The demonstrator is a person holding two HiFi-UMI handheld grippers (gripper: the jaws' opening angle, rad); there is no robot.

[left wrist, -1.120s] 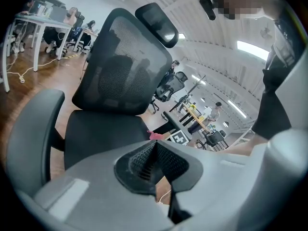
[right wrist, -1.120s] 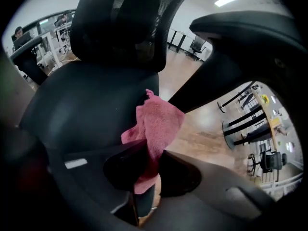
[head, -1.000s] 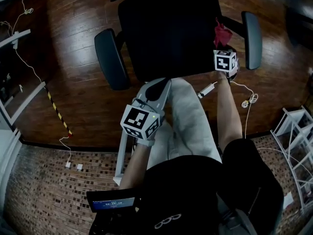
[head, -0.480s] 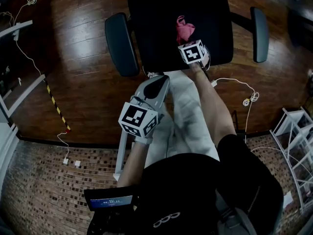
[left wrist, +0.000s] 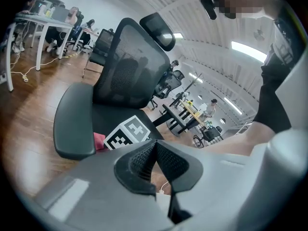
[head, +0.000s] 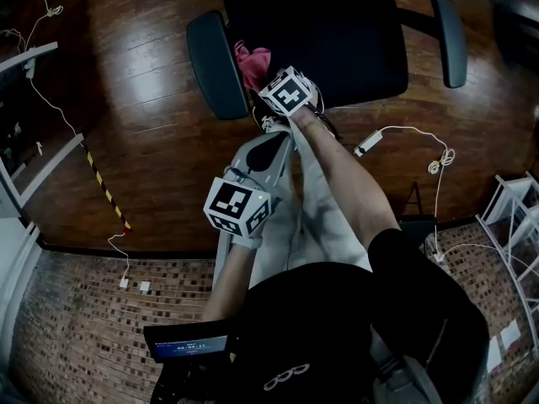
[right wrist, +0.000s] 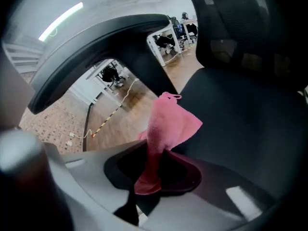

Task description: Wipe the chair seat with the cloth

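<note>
Grey-shelled and nearest the body, the left gripper [left wrist: 155, 150] hangs low over the person's lap with its ribbed jaws pressed together on nothing, probably parked there so that it stays out of the working arm's path. Just beyond it, the right gripper [right wrist: 154, 170] is clenched on the pink cloth [right wrist: 169, 121], pinching one bunched end so that the free part stands out ahead of the jaws as a loose pad to lead the stroke. From the head view the cloth sits at the near-left corner of the black chair seat [head: 337, 32], just beside the left armrest [head: 215, 61]; whether the fabric actually presses on the cushion is hard to tell, as the right gripper view is tilted. That armrest curves close over the cloth and closes off the left side, so I judge the open run to be rightward across the broad seat toward the far armrest [head: 448, 28], and away toward the mesh backrest [left wrist: 130, 66]. The seat's front edge drops to the wooden floor [head: 143, 99], where a white cable [head: 404, 133] trails clear of the stroke.
</note>
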